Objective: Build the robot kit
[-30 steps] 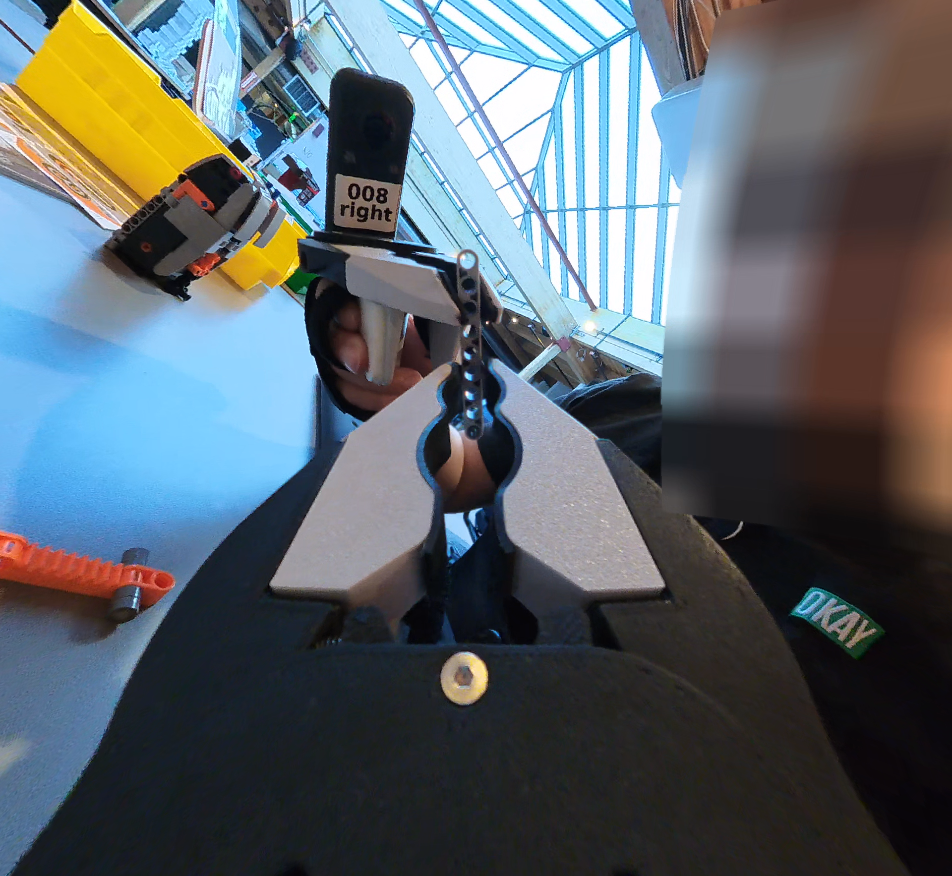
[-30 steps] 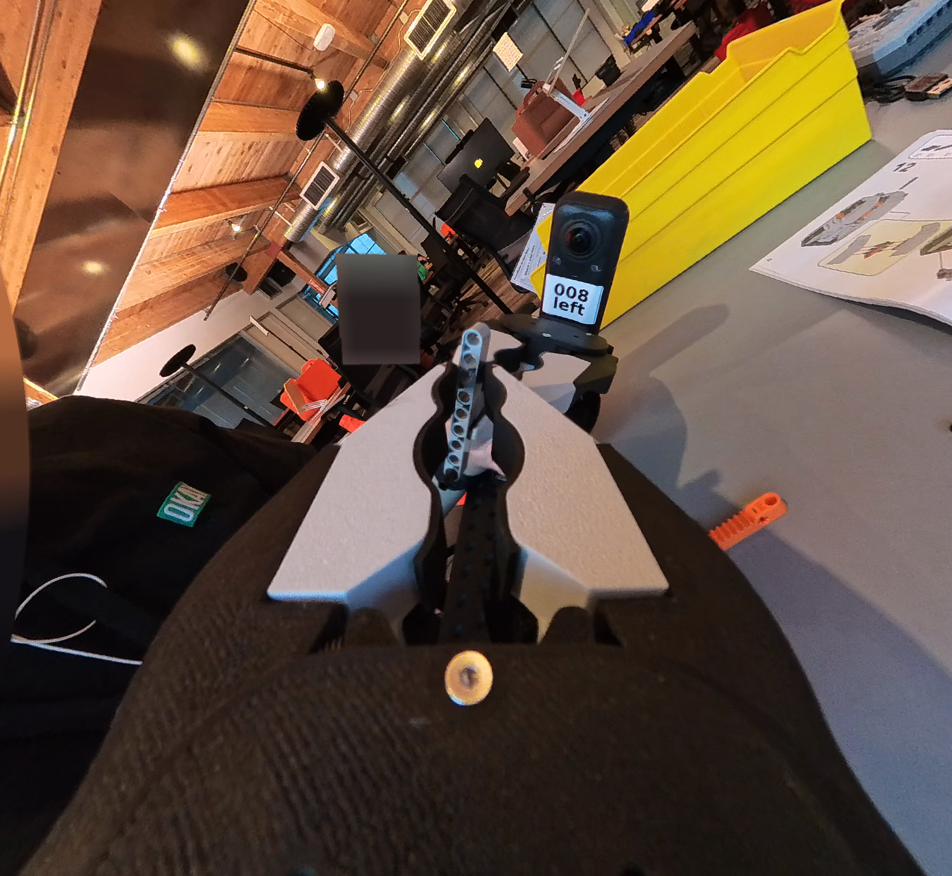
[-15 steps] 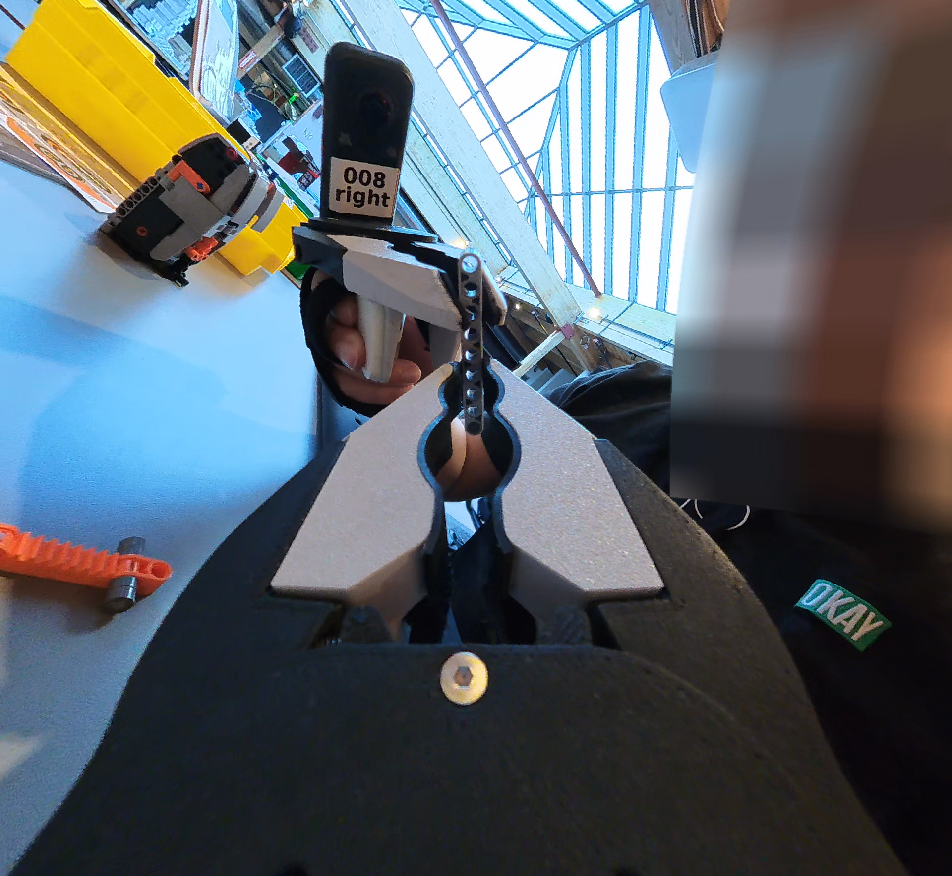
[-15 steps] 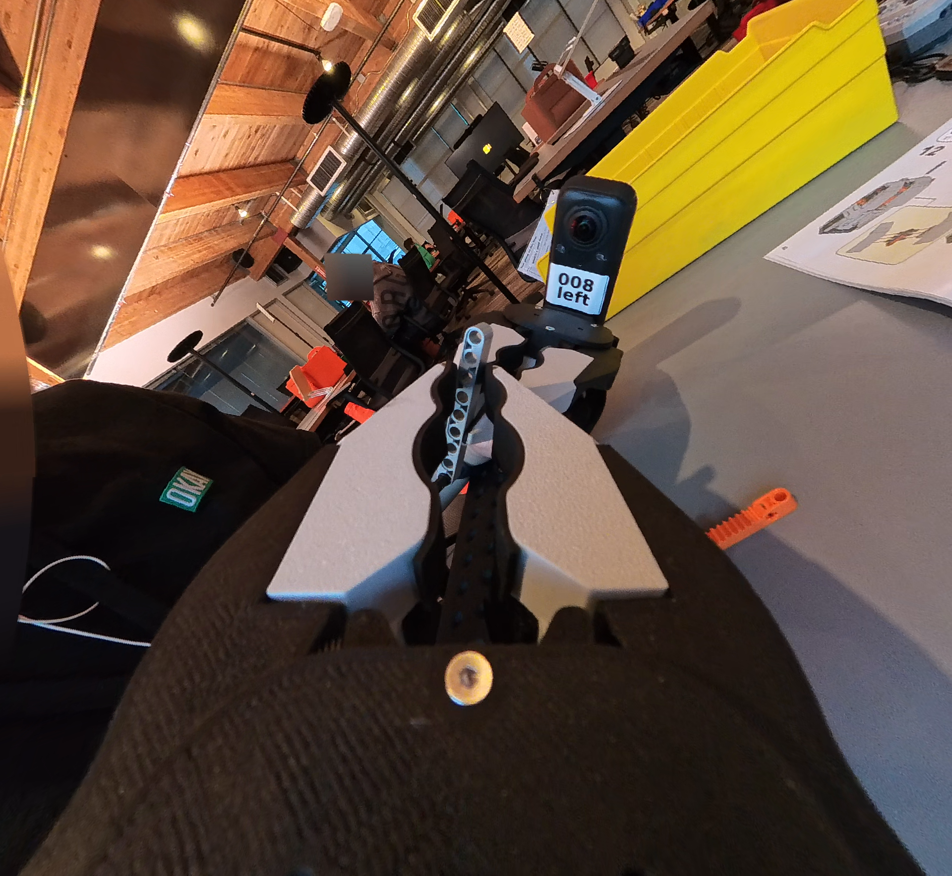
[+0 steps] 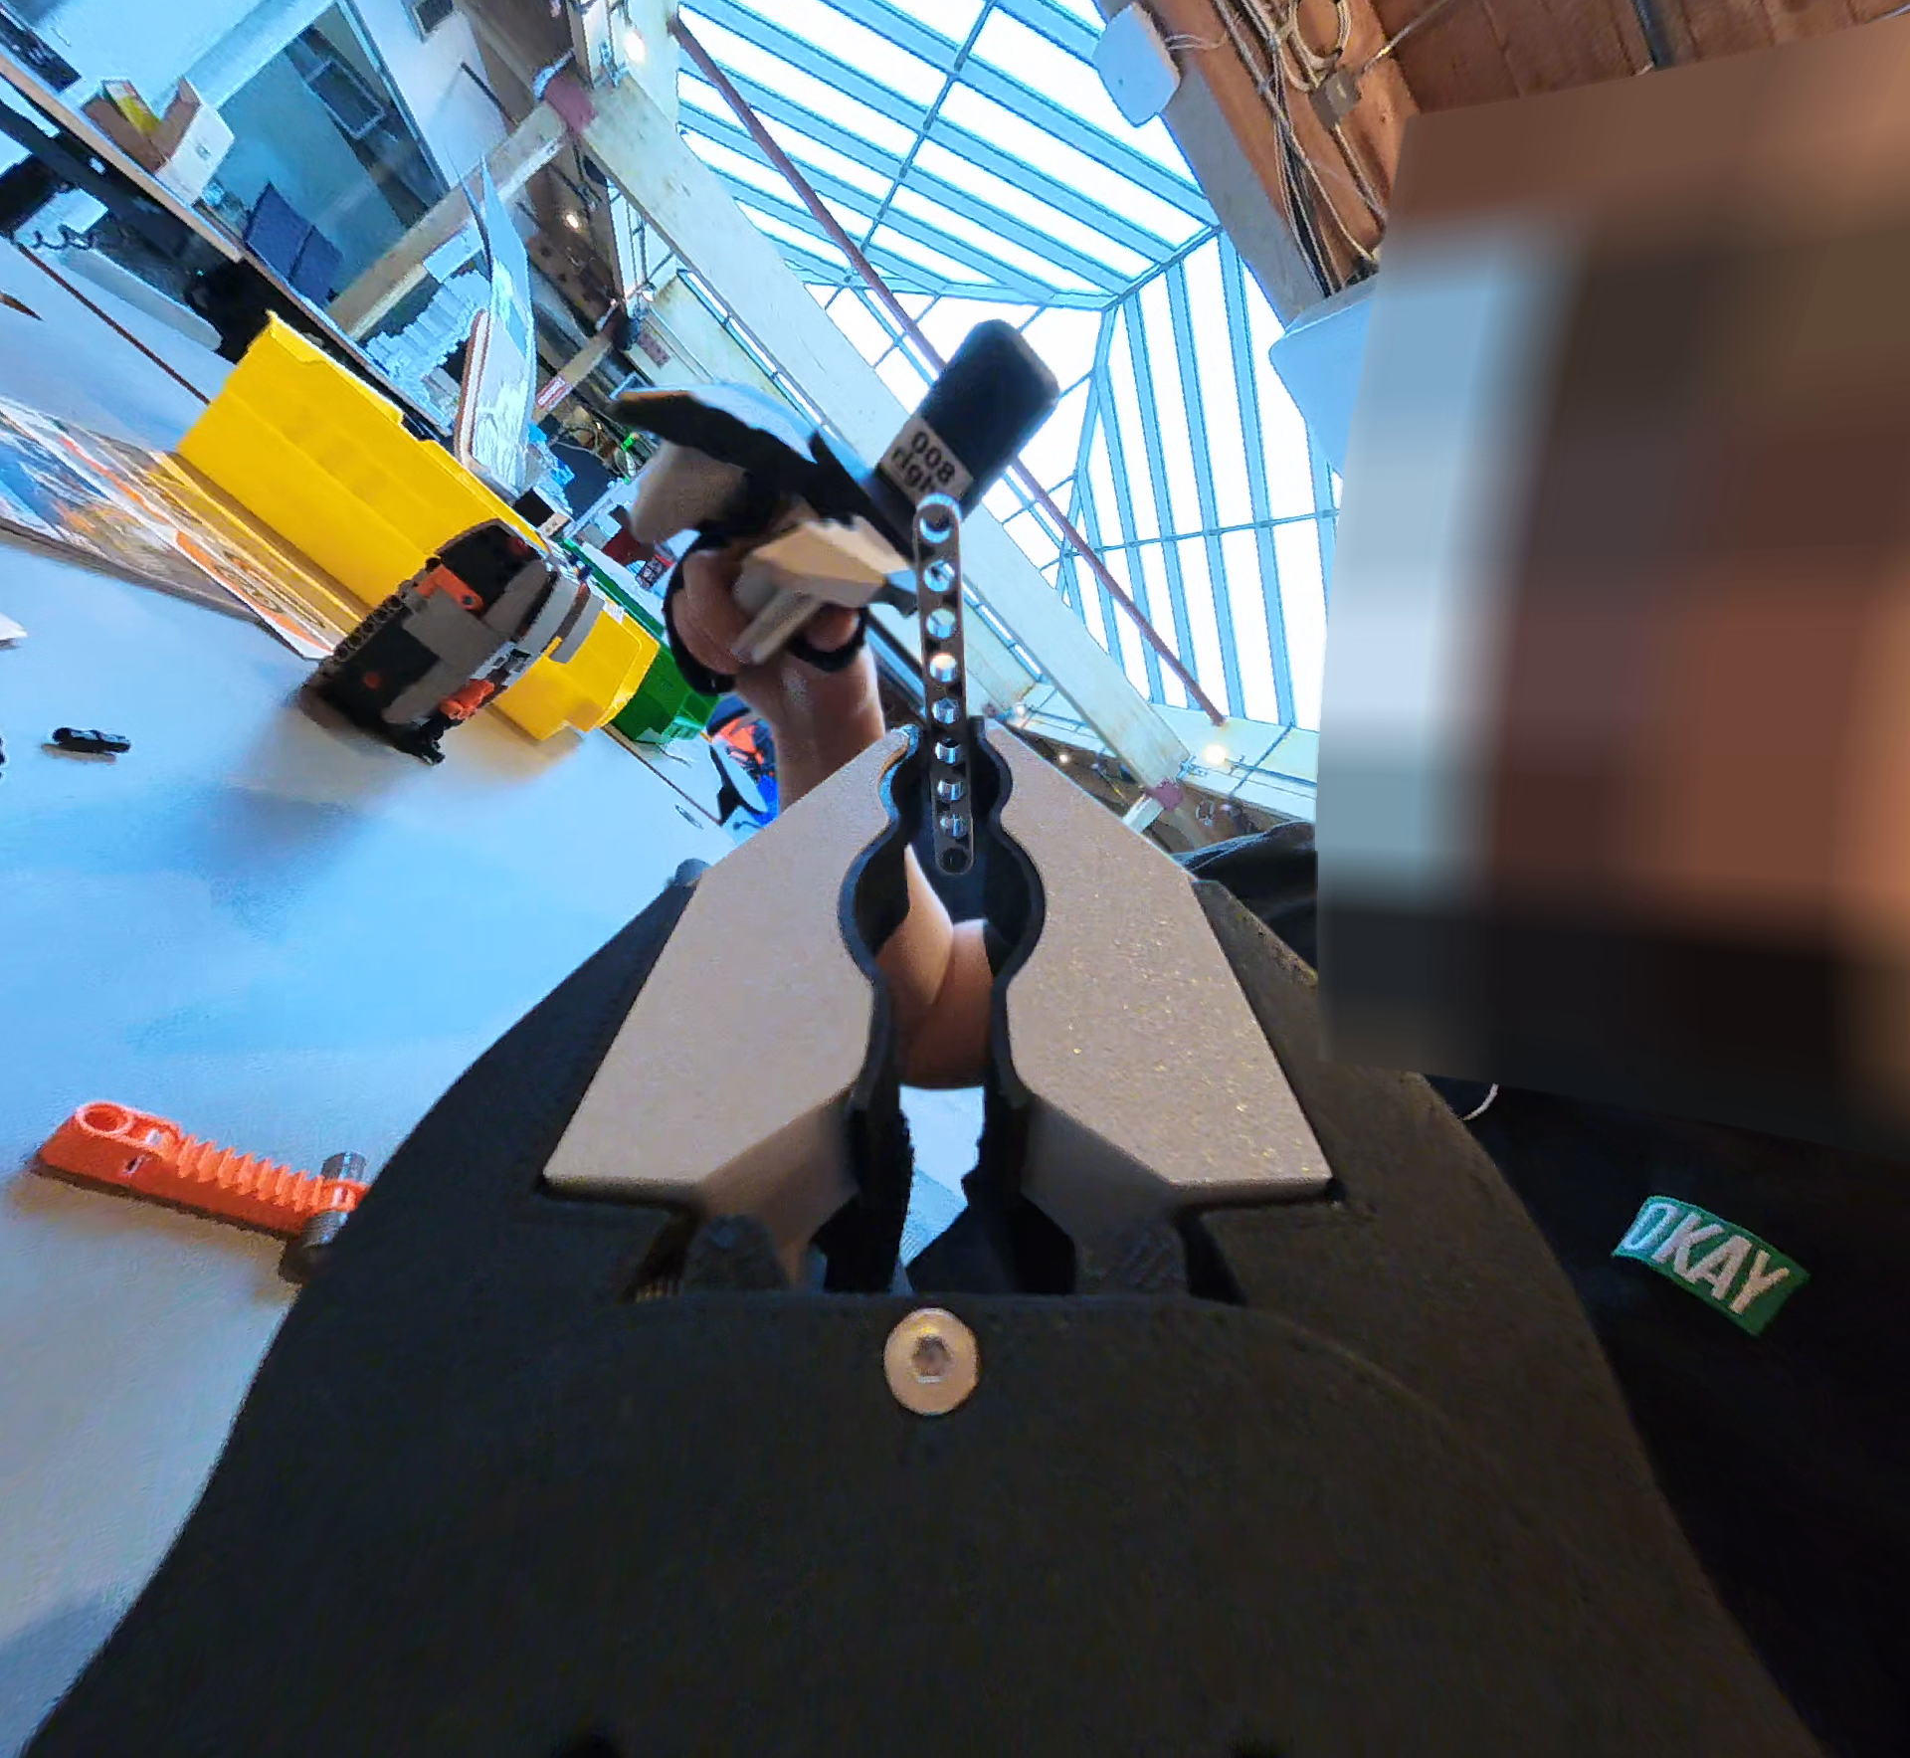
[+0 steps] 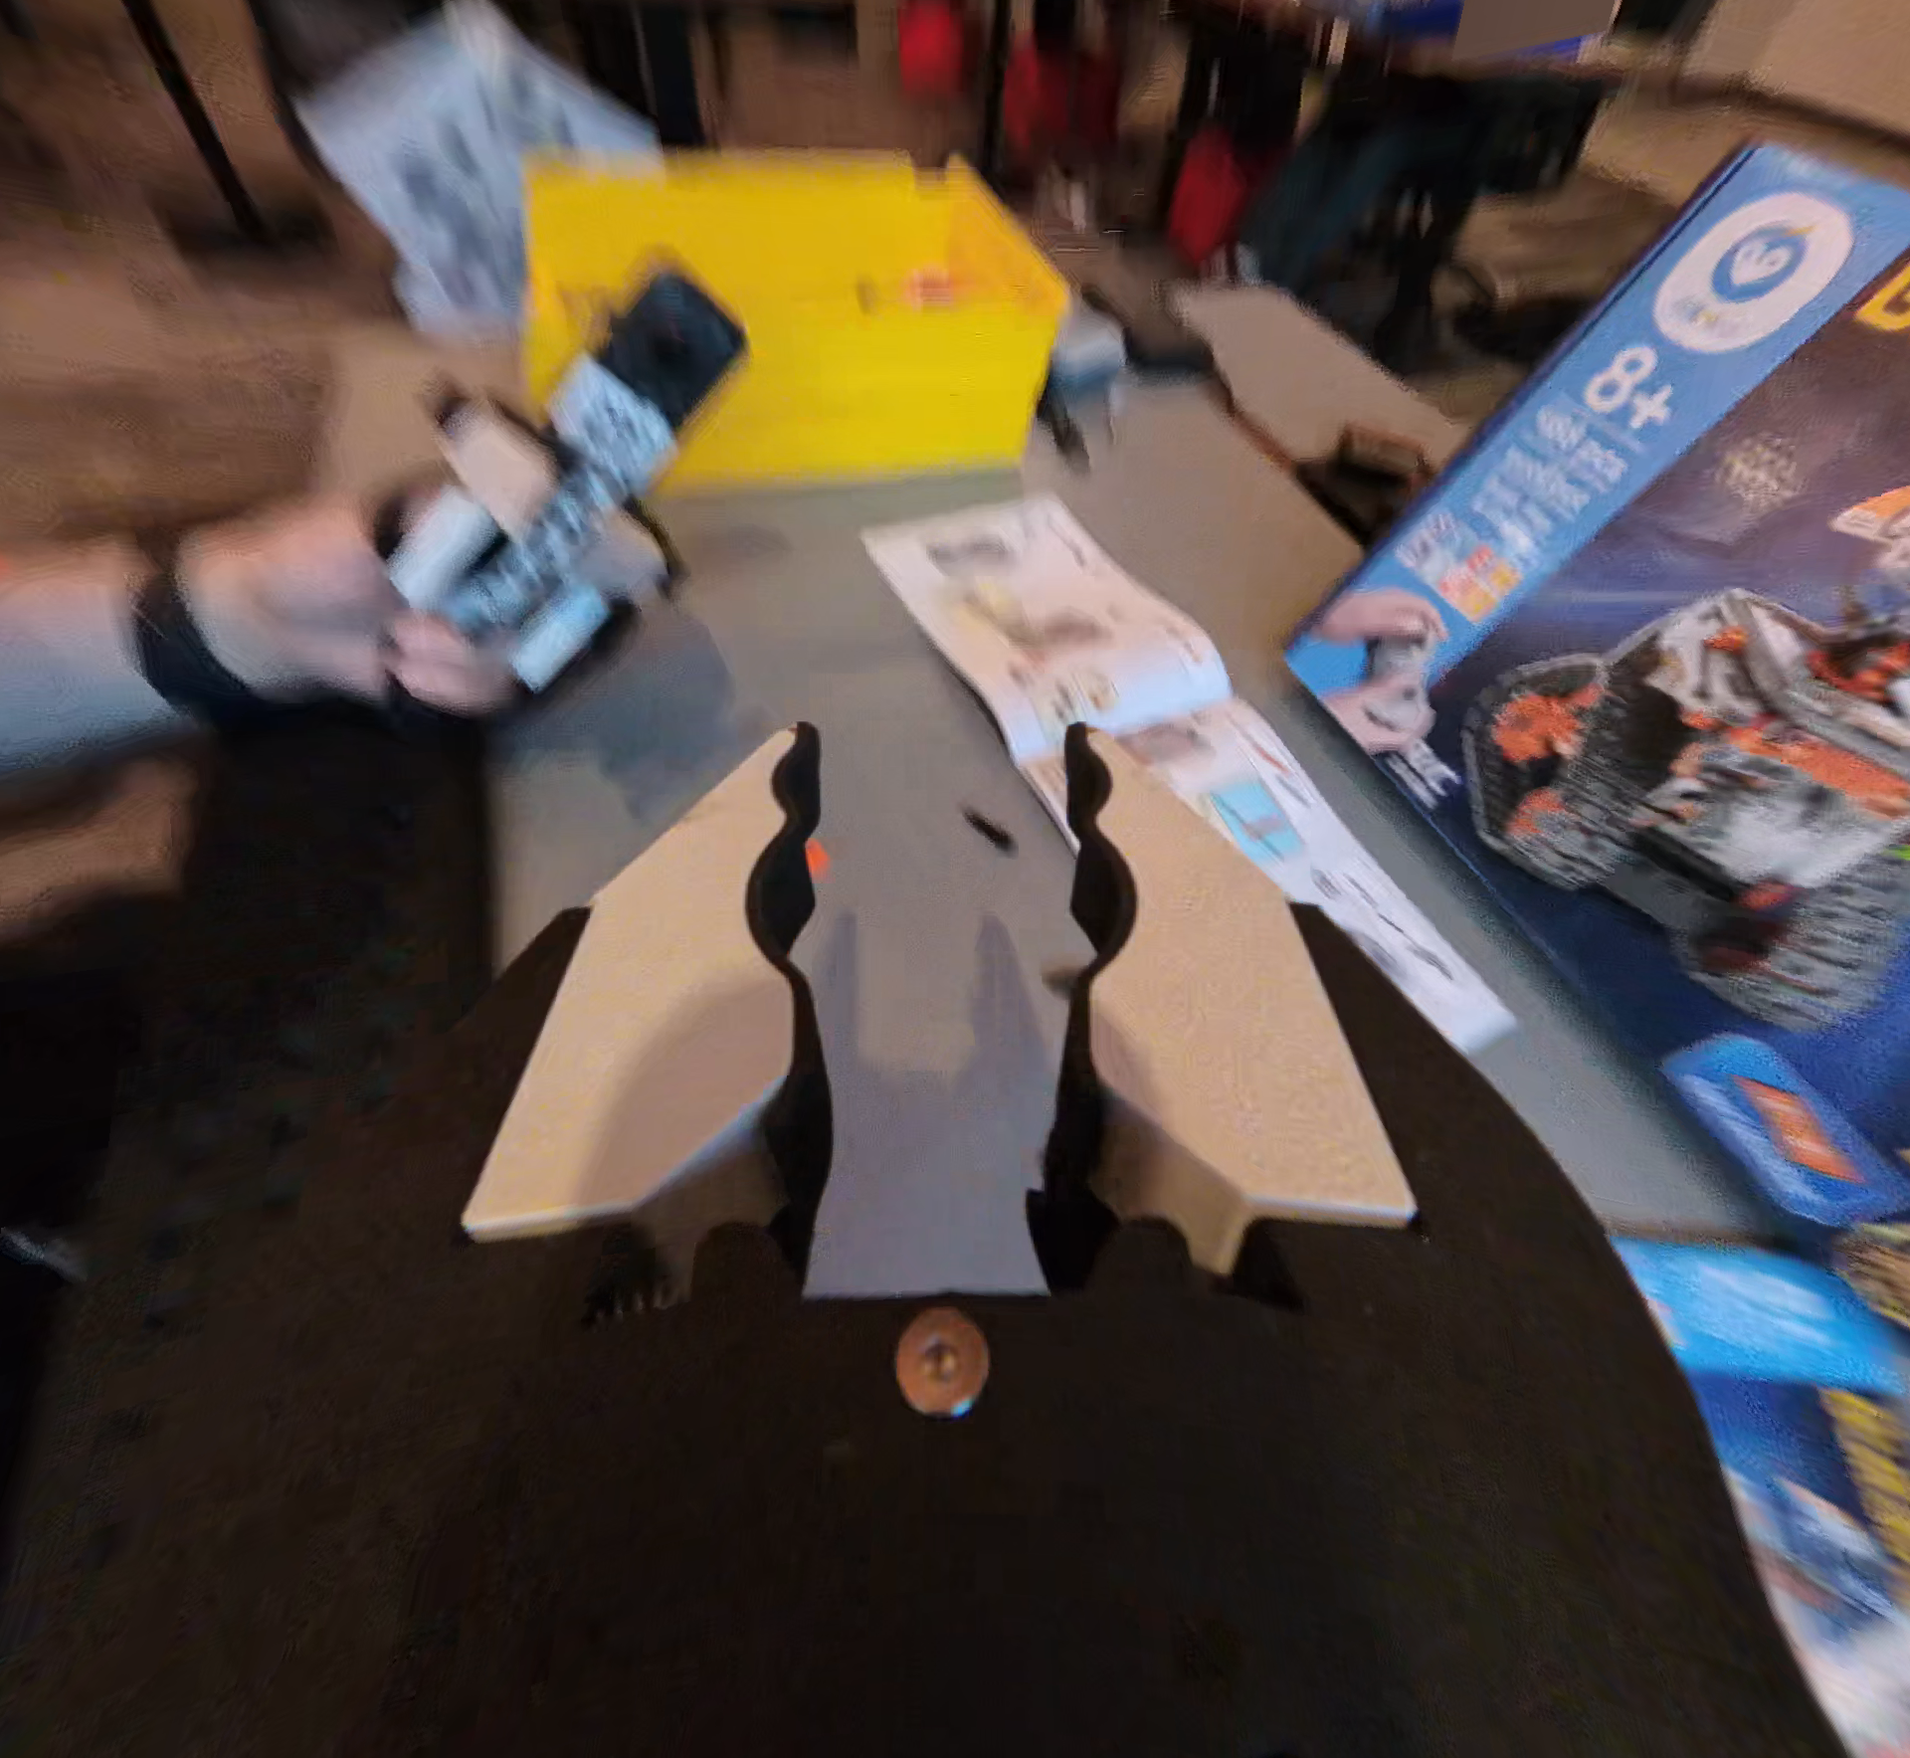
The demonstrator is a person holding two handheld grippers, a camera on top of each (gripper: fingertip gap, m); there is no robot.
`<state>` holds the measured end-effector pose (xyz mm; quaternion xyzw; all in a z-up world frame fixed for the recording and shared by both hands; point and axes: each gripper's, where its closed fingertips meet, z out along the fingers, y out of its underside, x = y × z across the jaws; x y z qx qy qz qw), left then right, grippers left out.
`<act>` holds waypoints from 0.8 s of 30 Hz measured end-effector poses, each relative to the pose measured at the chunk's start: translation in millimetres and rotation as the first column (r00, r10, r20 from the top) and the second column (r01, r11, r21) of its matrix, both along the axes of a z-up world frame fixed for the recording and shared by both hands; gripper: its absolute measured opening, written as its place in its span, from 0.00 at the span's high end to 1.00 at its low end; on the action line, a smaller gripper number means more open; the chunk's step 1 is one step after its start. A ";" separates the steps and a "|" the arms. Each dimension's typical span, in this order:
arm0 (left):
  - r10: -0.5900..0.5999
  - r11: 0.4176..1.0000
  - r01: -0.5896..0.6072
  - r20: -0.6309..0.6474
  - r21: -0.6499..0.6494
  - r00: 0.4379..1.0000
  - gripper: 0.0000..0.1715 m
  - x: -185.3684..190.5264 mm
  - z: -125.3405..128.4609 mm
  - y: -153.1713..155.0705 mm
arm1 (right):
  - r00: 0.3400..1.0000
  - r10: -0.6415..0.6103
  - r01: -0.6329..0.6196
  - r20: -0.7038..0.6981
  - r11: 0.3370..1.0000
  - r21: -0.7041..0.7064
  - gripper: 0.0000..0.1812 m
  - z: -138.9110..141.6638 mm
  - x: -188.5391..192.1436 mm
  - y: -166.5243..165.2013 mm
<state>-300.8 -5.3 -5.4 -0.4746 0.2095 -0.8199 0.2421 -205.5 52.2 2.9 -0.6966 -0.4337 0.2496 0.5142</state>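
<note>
My left gripper (image 5: 946, 739) is shut on the lower end of a thin grey beam with a row of holes (image 5: 943, 633), which stands upright out of the fingertips. The right gripper (image 5: 817, 561) shows behind it in the left wrist view, tilted and apart from the beam, held by a hand. In the blurred right wrist view my right gripper (image 6: 935, 747) is open and empty, pointing down at the grey table (image 6: 827, 633). The left gripper (image 6: 537, 509) shows there at the left, in a hand.
An orange toothed rack (image 5: 196, 1171) lies on the table at the left. A grey, black and orange model (image 5: 465, 633) stands by a yellow bin (image 5: 341, 458). An open instruction booklet (image 6: 1085, 644), a small black pin (image 6: 989, 828) and a blue box (image 6: 1654, 675) lie to the right. From either gripper's tips it is about 20 cm to the small black pin (image 6: 989, 828).
My right gripper has let go of the grey beam, opened, and swung away and down toward the table. My left gripper still holds the beam, now alone.
</note>
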 end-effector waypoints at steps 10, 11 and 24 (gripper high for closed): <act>-0.019 1.000 0.019 -0.012 0.002 1.000 0.98 1.3 -1.7 -6.7 | 0.761 -0.046 0.275 0.647 0.926 -0.258 0.87 -140.9 45.6 48.9; -0.019 1.000 0.019 -0.006 0.000 1.000 0.98 0.5 -0.8 -6.4 | 0.783 -0.096 0.307 0.614 0.919 -0.248 0.88 -144.0 43.8 52.0; -0.047 0.998 0.048 0.020 -0.031 0.999 0.98 0.2 0.9 -6.4 | 0.876 -0.279 0.411 0.394 0.858 -0.308 0.88 -165.5 55.4 51.8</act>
